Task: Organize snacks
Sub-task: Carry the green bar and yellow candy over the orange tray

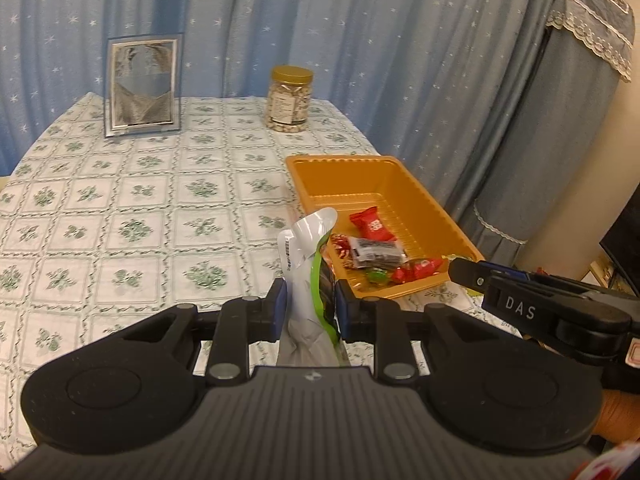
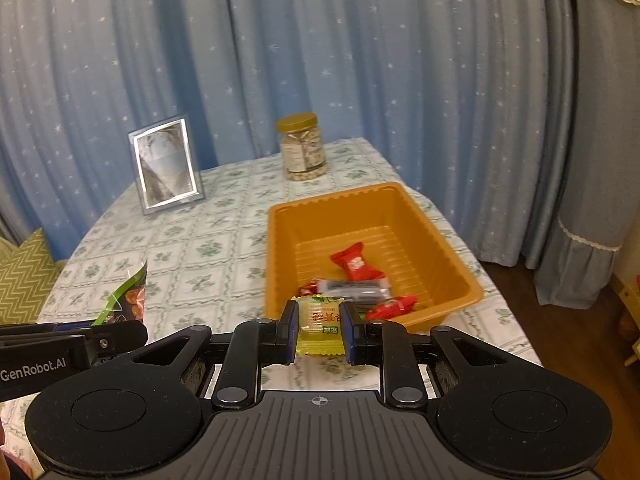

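Both claws come in loaded, aimed at the orange tray (image 2: 452, 240) that sits along the counter's (image 1: 140, 200) right edge, close to its near corner. The left claw (image 1: 310, 304) is pinched on a crumpled snack bag (image 1: 308, 248), silver inside with a green rim, gripped low so the torn top stands up between the jaws; holding it upright probably keeps whatever is left inside from spilling. The right claw (image 2: 320, 326) is pinched on a small yellow wrapped candy (image 2: 320, 320), held flat across its width, just short of the tray's near rim. To my eye both pieces are headed for the tray, where the sorted snacks collect.

Already in the tray's near half lie a red wrapped candy (image 2: 354, 262), a dark wrapped bar (image 2: 356, 288) and further red-wrapped sweets (image 2: 390, 306); its far half is bare. At the counter's far edge stand a picture frame (image 1: 142, 86) towards the left and a gold-lidded jar of nuts (image 1: 289, 100) nearer the middle, both well apart from the tray.

The bag's printed front faces away in the left wrist view, and only a sliver of it shows in the right. Its contents are hidden. The candy's lettering is too small to read, and the tray's nearest sweets are partly covered by the claws.
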